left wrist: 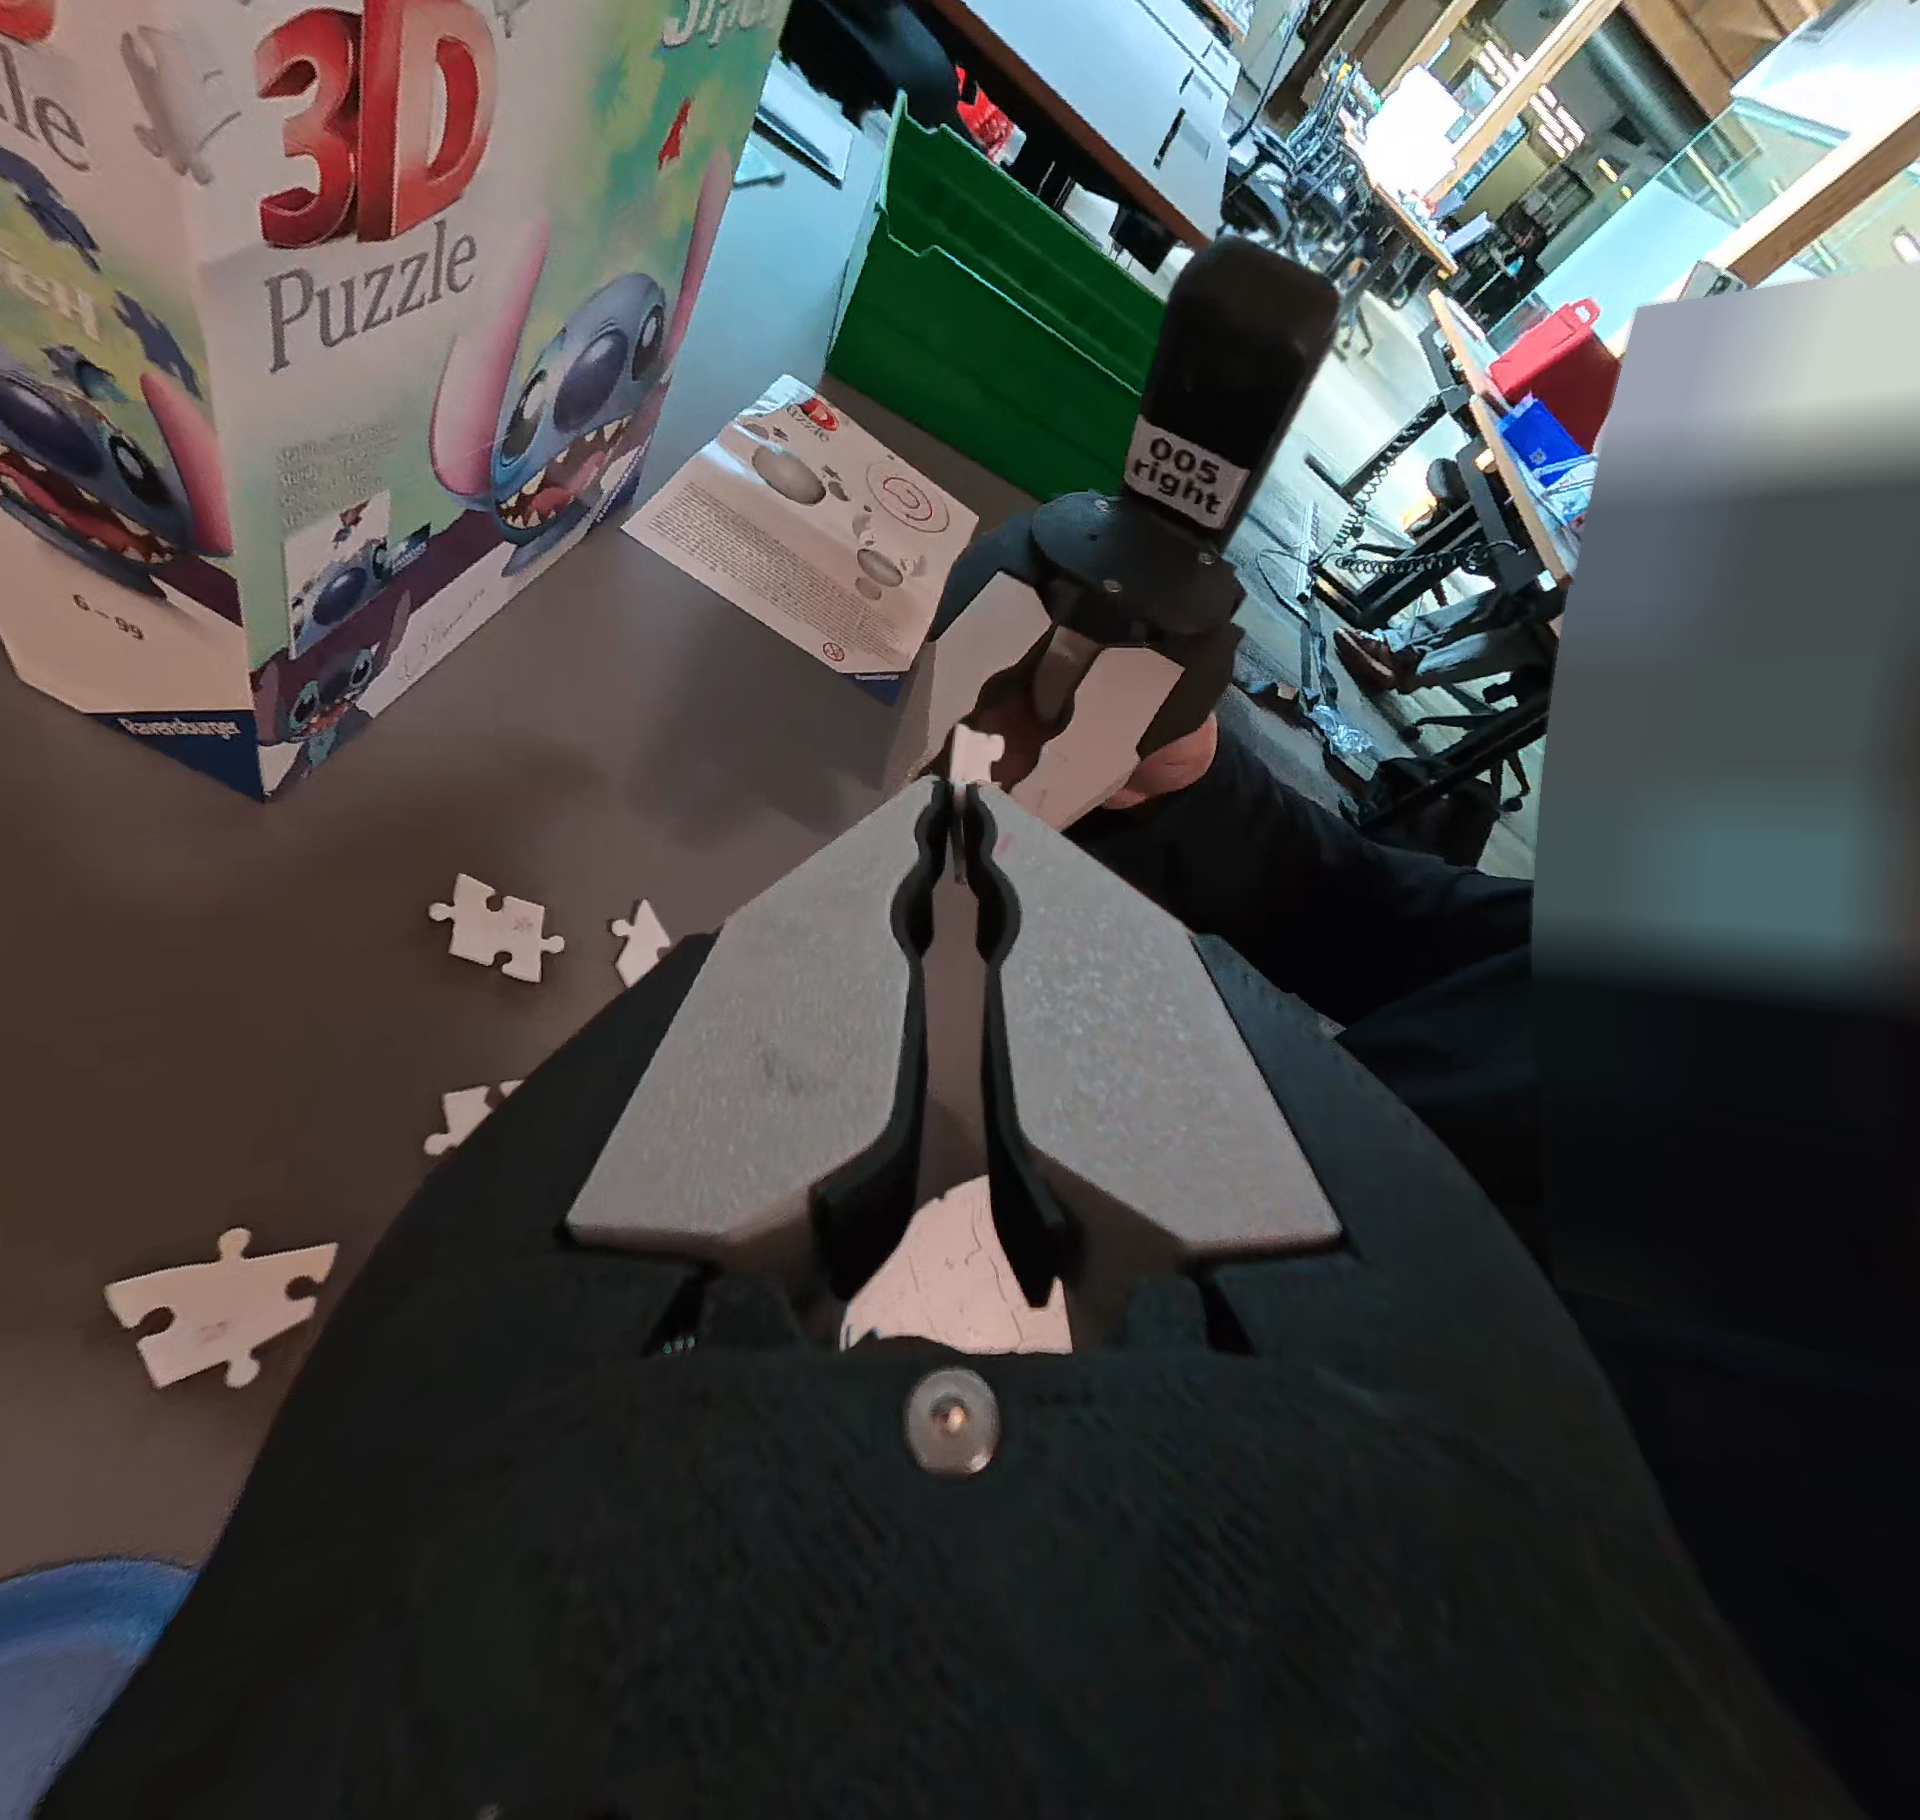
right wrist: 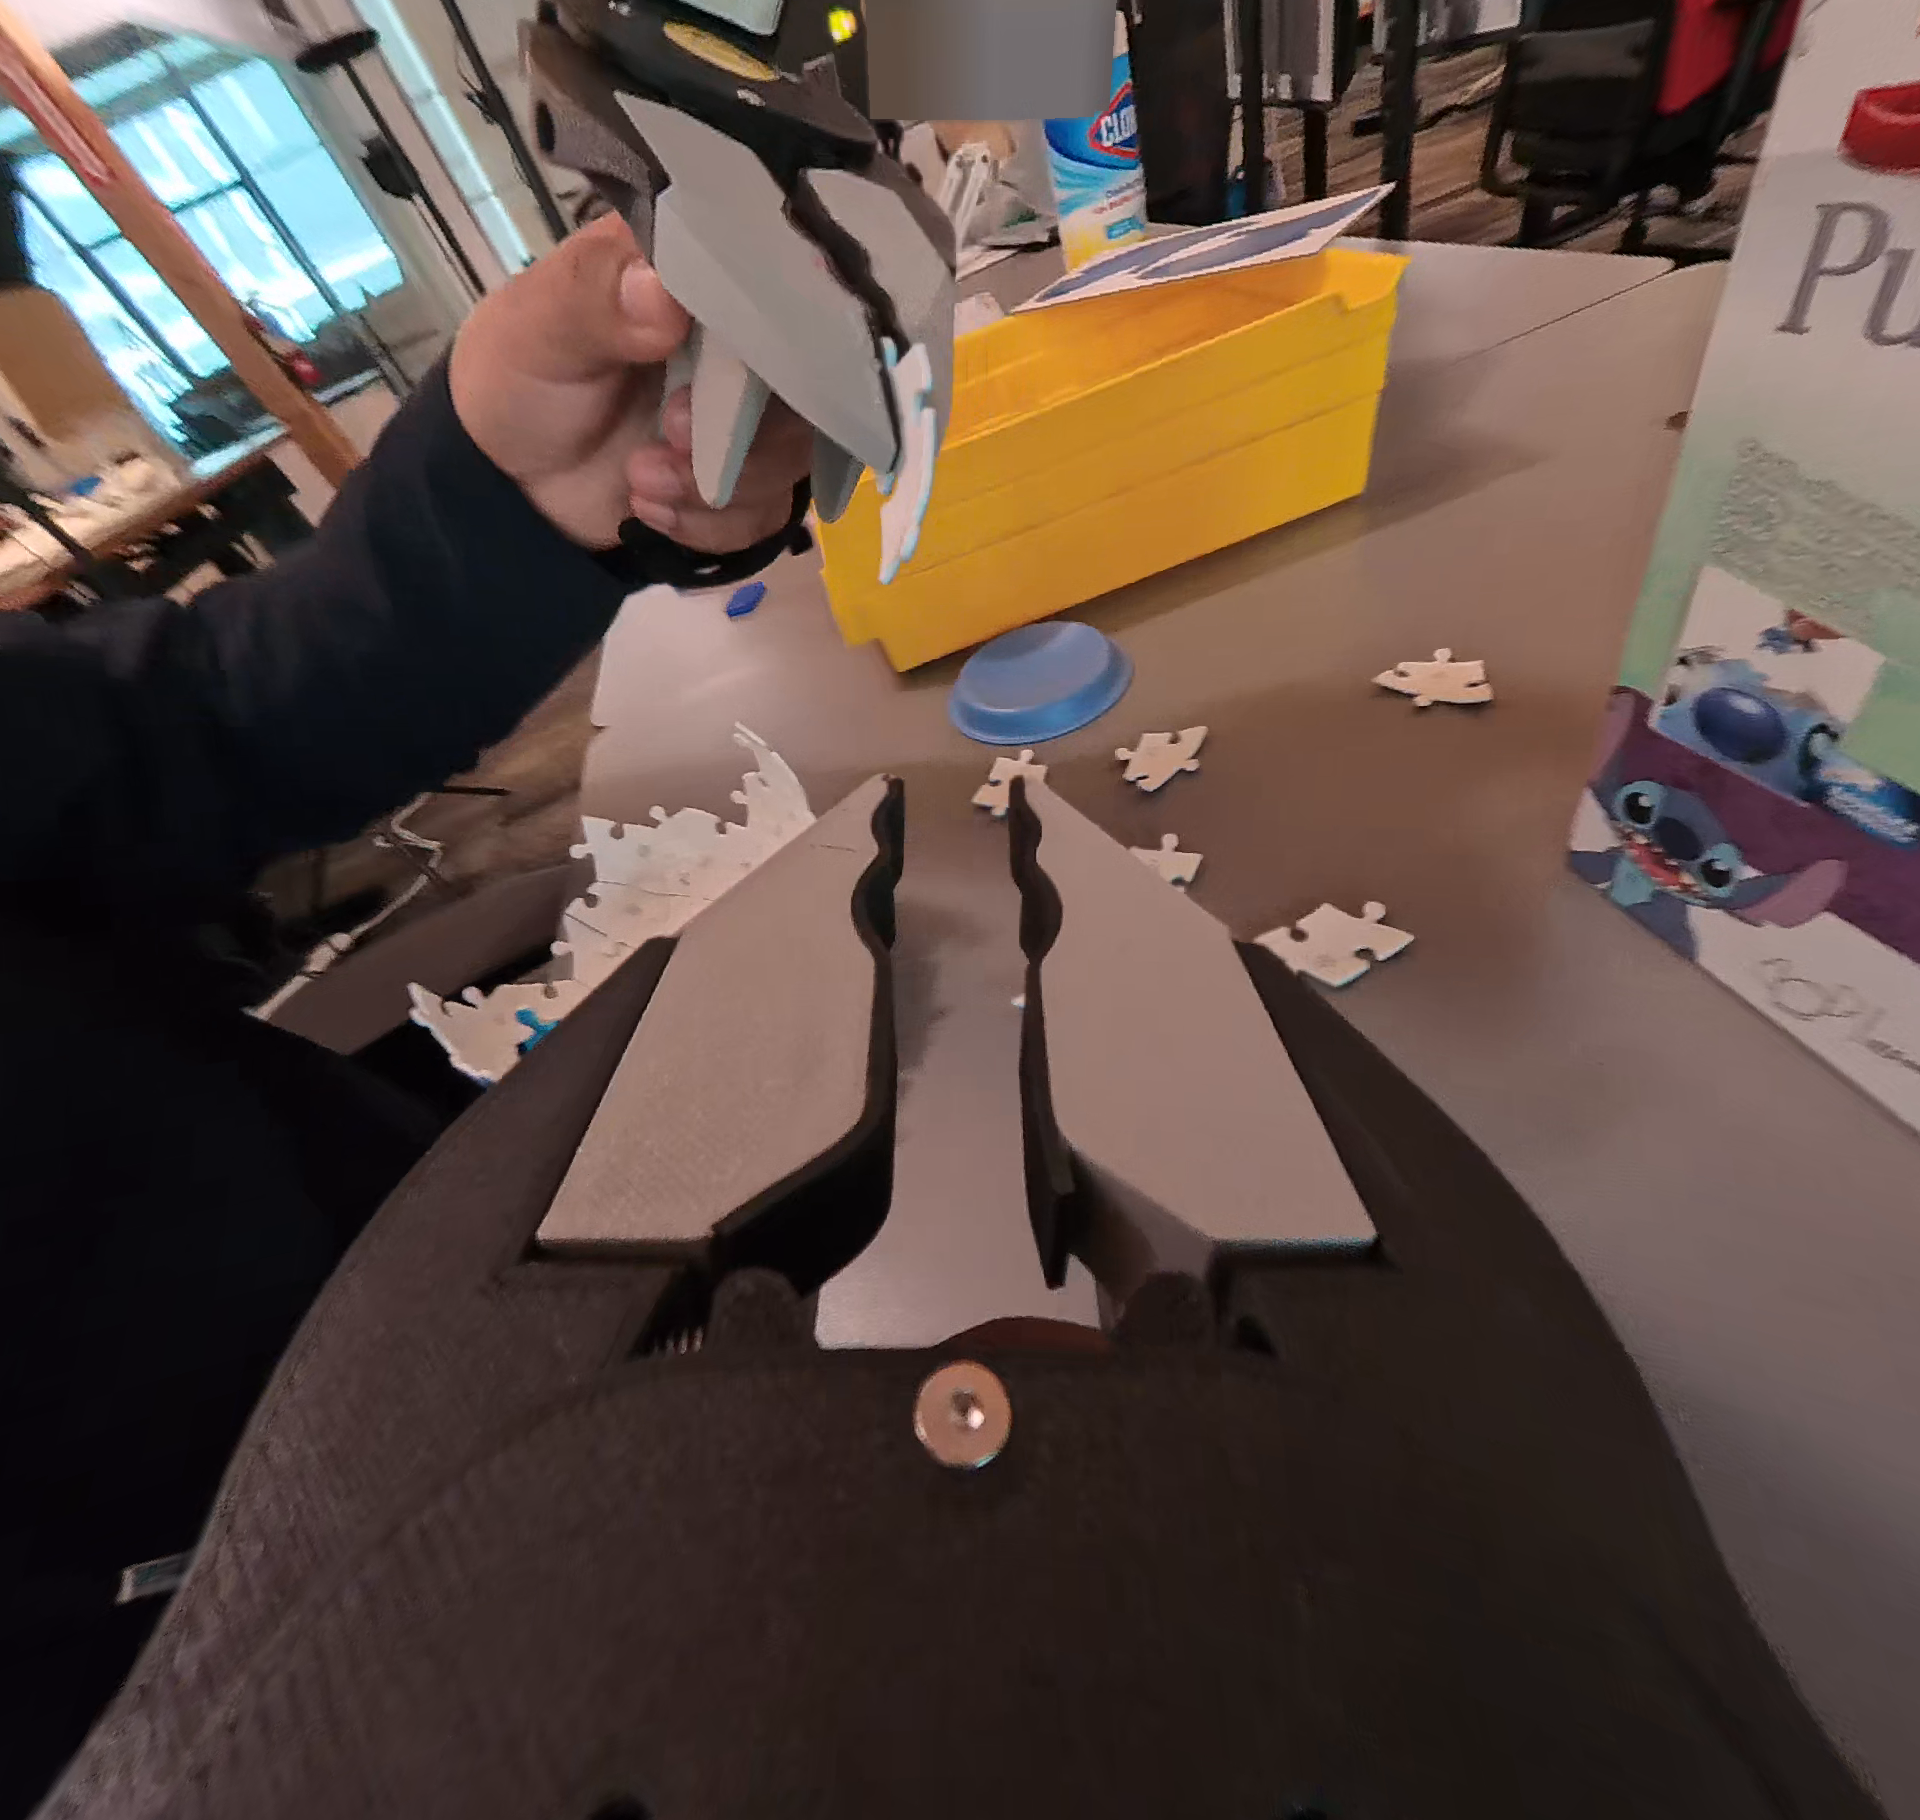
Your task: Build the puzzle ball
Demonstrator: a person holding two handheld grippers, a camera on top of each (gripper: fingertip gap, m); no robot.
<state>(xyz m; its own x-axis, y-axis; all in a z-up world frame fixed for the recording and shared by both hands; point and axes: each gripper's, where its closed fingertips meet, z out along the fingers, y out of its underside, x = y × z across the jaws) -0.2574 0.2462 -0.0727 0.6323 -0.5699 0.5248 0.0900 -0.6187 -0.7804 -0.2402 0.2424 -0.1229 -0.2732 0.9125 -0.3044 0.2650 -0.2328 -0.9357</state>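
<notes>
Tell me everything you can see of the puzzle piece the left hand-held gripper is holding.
The puzzle piece is thin, slightly curved plastic by the look of it, white on the side shown with a light blue edge and knobbed outline. It is pinched edge-on between the closed fingertips of the left hand-held gripper, held up in the air above the grey table, hanging below the tips. Nothing else touches it.

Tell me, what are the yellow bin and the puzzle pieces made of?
The yellow bin looks like smooth molded plastic, evenly colored with ridged walls. The loose puzzle pieces are matte white and thin, stiff and slightly curved, so probably plastic, though card is possible.
</notes>
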